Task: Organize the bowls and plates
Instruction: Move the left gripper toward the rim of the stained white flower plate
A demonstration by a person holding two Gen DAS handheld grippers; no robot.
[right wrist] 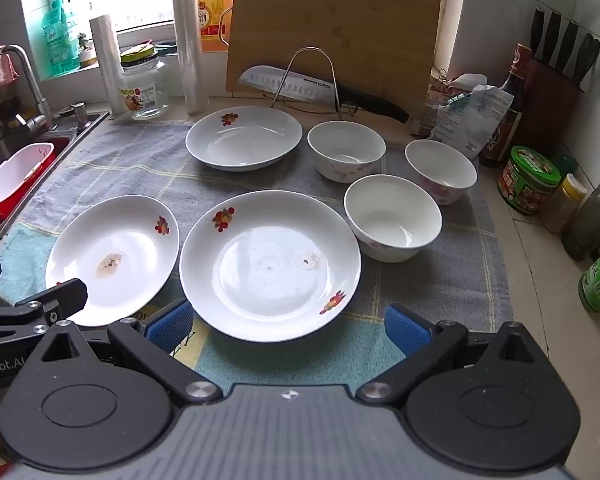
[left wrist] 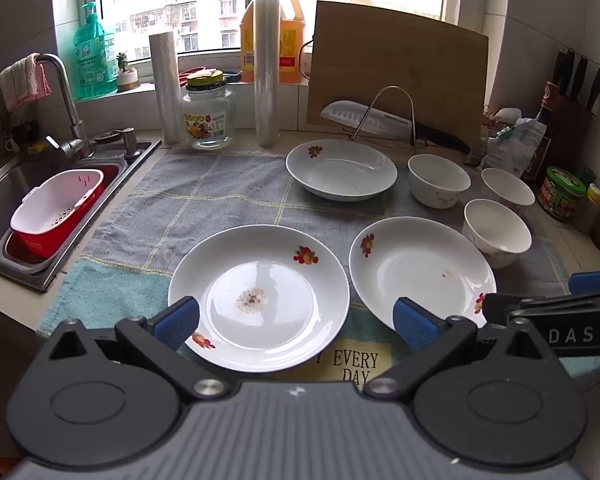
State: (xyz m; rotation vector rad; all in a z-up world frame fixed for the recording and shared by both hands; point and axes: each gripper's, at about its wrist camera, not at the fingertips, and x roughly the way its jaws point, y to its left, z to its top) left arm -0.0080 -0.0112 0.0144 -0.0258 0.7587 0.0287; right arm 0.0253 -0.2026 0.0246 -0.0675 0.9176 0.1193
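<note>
Three white plates with fruit prints and three white bowls lie on a grey checked cloth (left wrist: 228,196). In the left wrist view my left gripper (left wrist: 296,320) stands open over the near edge of the near-left plate (left wrist: 260,296), which has a food stain. Beside it lies the near-right plate (left wrist: 420,268), and the far plate (left wrist: 340,174) is behind. The bowls (left wrist: 438,180) (left wrist: 507,189) (left wrist: 496,232) sit at the right. In the right wrist view my right gripper (right wrist: 288,326) is open above the near edge of the near-right plate (right wrist: 270,264). Neither gripper holds anything.
A sink (left wrist: 4,200) with a red and white strainer basket (left wrist: 56,208) lies at the left. At the back stand a cutting board (left wrist: 396,68), a knife on a wire rack (left wrist: 380,118), a jar (left wrist: 208,116) and film rolls. Bottles and tins (right wrist: 528,180) crowd the right edge.
</note>
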